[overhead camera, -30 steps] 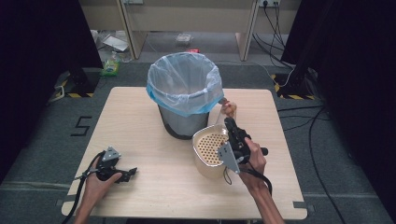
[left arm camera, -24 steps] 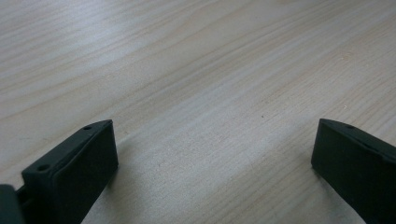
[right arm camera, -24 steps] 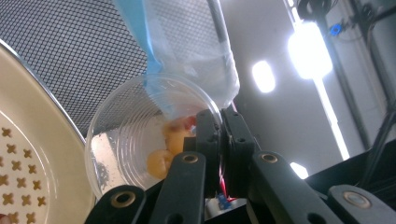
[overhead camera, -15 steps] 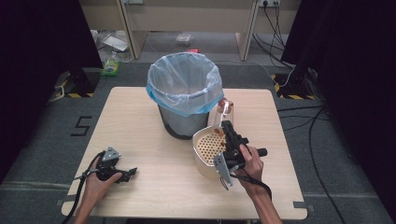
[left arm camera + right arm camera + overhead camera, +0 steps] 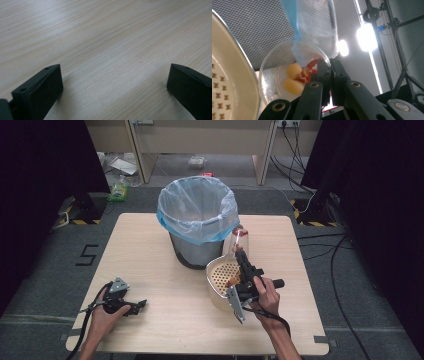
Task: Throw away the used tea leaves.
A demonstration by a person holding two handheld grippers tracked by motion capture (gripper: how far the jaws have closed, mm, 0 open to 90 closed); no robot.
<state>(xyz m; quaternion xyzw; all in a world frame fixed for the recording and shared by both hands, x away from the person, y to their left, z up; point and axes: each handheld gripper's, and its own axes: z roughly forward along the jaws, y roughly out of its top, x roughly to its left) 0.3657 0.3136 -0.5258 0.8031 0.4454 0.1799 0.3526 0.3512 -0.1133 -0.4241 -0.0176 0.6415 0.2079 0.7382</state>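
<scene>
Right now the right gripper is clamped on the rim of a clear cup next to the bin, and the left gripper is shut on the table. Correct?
Not quite. The left gripper is open: in the left gripper view its jaws stand wide apart over bare table. The right gripper is clamped on the clear cup rim beside the bin.

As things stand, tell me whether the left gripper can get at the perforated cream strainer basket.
Probably yes: the left gripper is open and empty, with bare wooden table before the cream strainer basket, though the right gripper hovers over it.
</scene>
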